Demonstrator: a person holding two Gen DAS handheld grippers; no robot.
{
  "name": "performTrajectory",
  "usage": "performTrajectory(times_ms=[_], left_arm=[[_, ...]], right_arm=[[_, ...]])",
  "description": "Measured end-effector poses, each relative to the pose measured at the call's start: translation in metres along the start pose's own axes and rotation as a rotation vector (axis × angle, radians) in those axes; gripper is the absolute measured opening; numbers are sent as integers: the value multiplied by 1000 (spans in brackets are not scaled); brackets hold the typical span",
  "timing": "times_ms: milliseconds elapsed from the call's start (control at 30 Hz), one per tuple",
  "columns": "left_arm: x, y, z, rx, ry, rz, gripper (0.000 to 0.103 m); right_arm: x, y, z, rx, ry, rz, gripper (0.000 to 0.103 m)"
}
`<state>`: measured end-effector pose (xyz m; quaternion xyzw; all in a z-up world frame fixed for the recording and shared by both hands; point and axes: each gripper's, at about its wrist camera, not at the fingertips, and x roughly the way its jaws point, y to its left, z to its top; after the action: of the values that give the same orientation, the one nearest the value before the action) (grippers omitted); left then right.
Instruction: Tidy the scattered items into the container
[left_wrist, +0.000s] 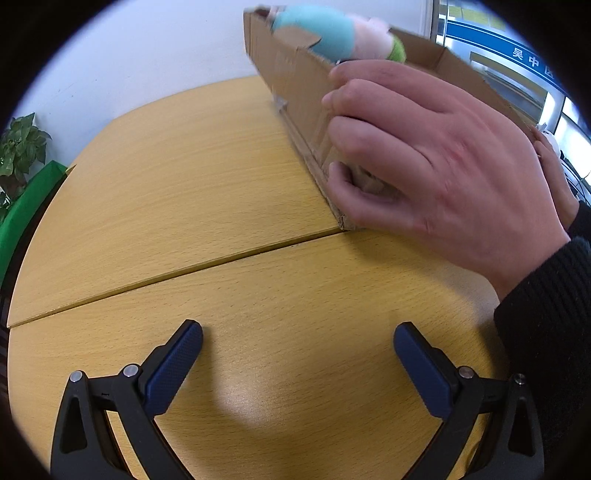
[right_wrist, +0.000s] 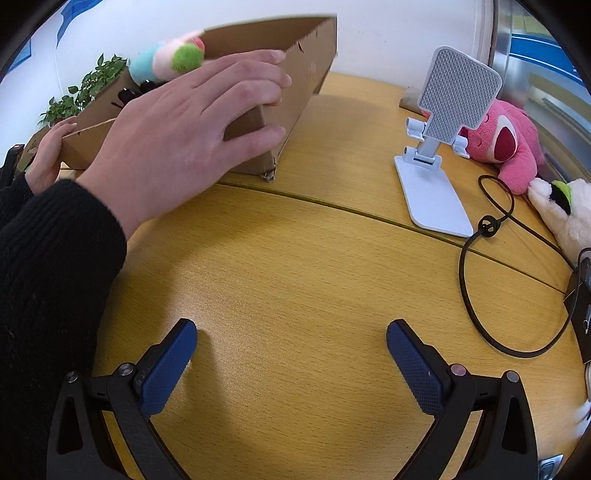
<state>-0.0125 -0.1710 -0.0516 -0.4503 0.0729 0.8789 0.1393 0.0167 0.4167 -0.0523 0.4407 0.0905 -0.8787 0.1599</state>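
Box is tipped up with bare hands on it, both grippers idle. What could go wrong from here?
1. The cardboard box is tilted, held by a hand; the pastel plush toy at its rim may tumble out.
2. The black cable loop lies near the right hand-held gripper and may snag it.
3. The white phone stand stands in front of the pink plush; reaching past could topple it.

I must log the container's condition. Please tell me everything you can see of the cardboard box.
The cardboard box is plain brown corrugated card, long and shallow, open on top. It is tilted: one dented lower corner rests on the wooden table, the far end is raised. A bare hand clasps its near end wall; another hand holds the far side. A pastel plush toy lies inside.
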Motion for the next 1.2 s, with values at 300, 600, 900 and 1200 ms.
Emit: performTrajectory(times_ms=[300, 600, 900, 1200], left_arm=[[0, 0, 0, 0, 0, 0, 103], [0, 0, 0, 0, 0, 0, 103], [1, -1, 1, 0, 0, 1, 103], [-1, -2, 2, 0, 0, 0, 103]], right_arm=[[0, 0, 0, 0, 0, 0, 103], [0, 0, 0, 0, 0, 0, 103], [0, 0, 0, 0, 0, 0, 103], [0, 0, -1, 1, 0, 0, 103]])
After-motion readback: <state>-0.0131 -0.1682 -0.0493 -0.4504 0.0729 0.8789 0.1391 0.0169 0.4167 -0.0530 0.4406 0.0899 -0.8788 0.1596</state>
